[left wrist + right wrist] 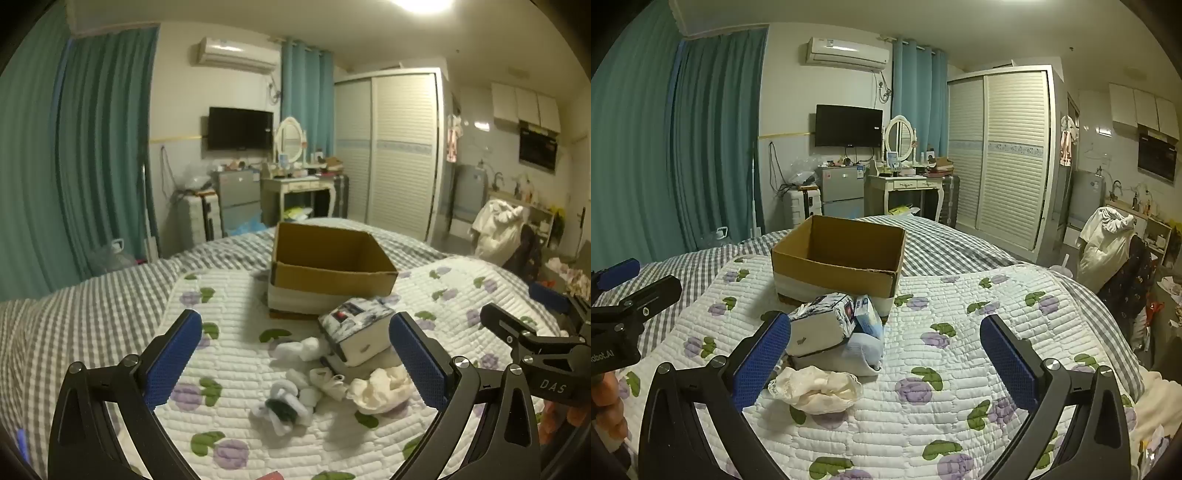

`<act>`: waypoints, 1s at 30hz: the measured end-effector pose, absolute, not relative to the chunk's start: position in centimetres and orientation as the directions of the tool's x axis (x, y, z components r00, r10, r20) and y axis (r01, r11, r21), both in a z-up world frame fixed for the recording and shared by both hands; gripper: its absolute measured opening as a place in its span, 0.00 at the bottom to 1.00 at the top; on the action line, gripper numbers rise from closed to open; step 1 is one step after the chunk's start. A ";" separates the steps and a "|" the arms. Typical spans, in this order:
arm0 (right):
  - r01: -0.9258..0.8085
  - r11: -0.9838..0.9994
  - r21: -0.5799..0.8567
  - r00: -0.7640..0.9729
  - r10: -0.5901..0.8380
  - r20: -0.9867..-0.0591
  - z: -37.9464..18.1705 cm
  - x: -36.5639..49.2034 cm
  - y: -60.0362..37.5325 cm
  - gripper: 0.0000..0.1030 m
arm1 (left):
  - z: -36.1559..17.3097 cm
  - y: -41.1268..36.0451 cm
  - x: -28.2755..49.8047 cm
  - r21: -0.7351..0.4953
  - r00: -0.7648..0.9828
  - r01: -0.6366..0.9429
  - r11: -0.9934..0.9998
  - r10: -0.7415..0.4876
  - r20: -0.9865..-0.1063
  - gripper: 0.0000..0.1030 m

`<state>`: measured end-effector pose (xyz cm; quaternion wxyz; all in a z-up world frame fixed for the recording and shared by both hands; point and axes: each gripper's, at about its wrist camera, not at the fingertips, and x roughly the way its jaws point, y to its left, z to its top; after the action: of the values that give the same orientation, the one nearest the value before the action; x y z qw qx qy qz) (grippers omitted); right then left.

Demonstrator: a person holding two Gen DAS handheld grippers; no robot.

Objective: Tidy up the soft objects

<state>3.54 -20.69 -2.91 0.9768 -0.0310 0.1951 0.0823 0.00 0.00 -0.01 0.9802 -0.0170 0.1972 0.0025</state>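
Both claws, left (295, 354) and right (886, 354), gape wide and empty. The soft pile (332, 384) lies on the bed directly ahead of the left claw, nearer it; box (332, 266) beyond.

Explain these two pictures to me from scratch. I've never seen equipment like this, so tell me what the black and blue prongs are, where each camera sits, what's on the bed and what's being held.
There is no robot here. A person holds a hand-operated gripper in each hand, and each gripper carries a wide-angle camera looking forward along its two blue-padded jaws.

One picture comes from the left gripper, the other from the right gripper. Each also catches the other gripper at its edge.

Both sets of jaws stand wide open and hold nothing.

On the floral quilt sits an open cardboard box; no contents show from these angles. In front of it lie tissue packs, a crumpled cream cloth and small white socks. These soft things are presumably meant for the box.
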 end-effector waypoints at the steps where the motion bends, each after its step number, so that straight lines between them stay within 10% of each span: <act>1: -0.173 0.985 -0.021 0.912 0.152 -0.380 -2.9 3.6 -20.7 1.00 | 0.0 0.0 0.0 -0.032 0.924 -0.013 0.999 0.000 -0.382 1.00; 30: -0.175 0.984 -0.016 0.901 0.154 -0.406 -3.6 3.7 -20.6 1.00 | 0.1 0.2 -0.1 -0.032 0.922 -0.025 0.999 0.011 -0.386 1.00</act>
<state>3.69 -20.61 -3.55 0.9745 -0.0262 0.2062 0.0845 -0.07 0.21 0.12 0.9802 -0.0181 0.1968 0.0091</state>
